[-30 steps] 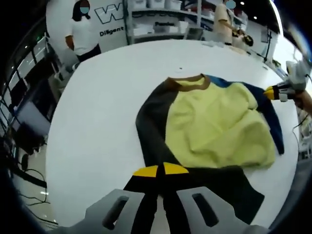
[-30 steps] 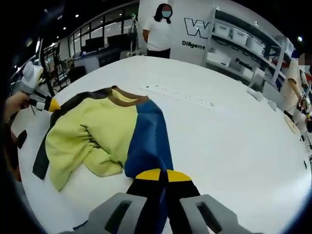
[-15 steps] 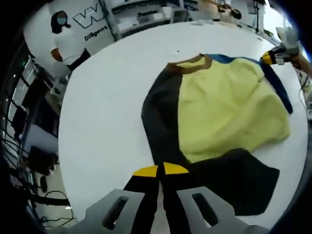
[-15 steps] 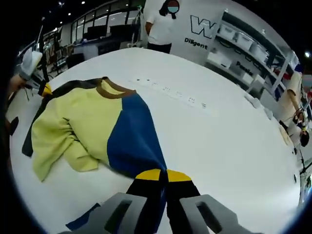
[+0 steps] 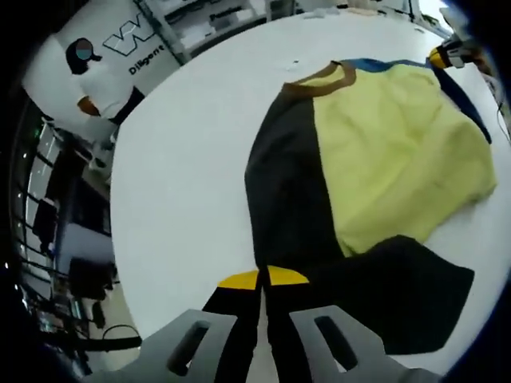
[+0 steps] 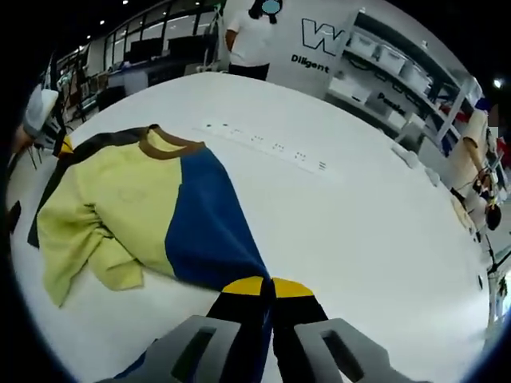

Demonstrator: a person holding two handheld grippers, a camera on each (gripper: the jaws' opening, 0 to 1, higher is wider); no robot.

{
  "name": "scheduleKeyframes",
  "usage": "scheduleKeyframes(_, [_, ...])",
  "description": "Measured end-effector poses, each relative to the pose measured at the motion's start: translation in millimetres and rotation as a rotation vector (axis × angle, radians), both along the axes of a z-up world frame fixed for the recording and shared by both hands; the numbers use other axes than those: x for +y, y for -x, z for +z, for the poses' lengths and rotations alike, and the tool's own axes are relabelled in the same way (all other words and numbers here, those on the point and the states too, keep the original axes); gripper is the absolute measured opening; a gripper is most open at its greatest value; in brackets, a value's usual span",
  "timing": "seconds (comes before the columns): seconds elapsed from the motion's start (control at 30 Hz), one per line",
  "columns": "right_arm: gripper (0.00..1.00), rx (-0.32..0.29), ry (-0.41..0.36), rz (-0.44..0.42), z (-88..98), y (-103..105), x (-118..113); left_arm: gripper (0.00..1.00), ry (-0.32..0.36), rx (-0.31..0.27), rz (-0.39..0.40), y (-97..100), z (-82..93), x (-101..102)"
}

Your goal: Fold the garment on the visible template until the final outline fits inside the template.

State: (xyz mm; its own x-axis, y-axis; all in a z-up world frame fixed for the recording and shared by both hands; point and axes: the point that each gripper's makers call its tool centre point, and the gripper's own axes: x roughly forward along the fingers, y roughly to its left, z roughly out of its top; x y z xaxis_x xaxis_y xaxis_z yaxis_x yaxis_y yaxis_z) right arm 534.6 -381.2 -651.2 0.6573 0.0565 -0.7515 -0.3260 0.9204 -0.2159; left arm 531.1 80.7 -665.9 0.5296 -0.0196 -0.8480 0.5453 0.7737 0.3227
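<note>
My left gripper [image 5: 263,278] is clamped on the shirt's [image 5: 375,152] black edge. My right gripper [image 6: 267,286] is clamped on its blue edge. The shirt [image 6: 132,207] lies spread on the white table [image 6: 359,231], yellow front up, brown collar [image 5: 321,80] away from me.

The garment [image 5: 375,152] lies spread on the surface [image 5: 184,183], collar [image 5: 319,78] at its far end. The left tongs [image 5: 263,277] sit at one sleeve end, the right tongs [image 6: 266,286] at the other sleeve's end. Beyond the surface stand a person [image 6: 251,40] and shelves [image 6: 391,72].
</note>
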Motion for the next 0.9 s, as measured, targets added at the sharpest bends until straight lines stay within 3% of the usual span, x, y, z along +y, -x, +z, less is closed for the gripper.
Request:
scheduleKeyframes(0.3, [0.00,0.013,0.027,0.005,-6.6,-4,-7,0.01,-0.028,-0.011,0.000,-6.1,-0.3,8])
scheduleKeyframes(0.5, [0.00,0.021,0.032,0.015,-11.8,-7,-9,0.01,-0.009,-0.024,0.040,-10.7,0.1,11])
scheduleKeyframes(0.57, [0.00,0.027,0.034,0.015,-12.8,-5,-8,0.01,0.006,-0.035,0.084,-11.0,1.5,10])
scheduleKeyframes(0.6, [0.00,0.027,0.030,0.009,-13.3,-5,-8,0.01,0.044,-0.044,0.129,-10.4,3.5,7])
scheduleKeyframes(0.77, [0.00,0.025,-0.014,-0.031,-10.9,-4,-8,0.03,0.072,-0.055,0.099,-9.0,8.9,2])
scheduleKeyframes(0.9, [0.06,-0.001,-0.038,-0.042,-1.1,-2,-9,0.12,0.128,-0.057,0.151,-5.3,13.4,4])
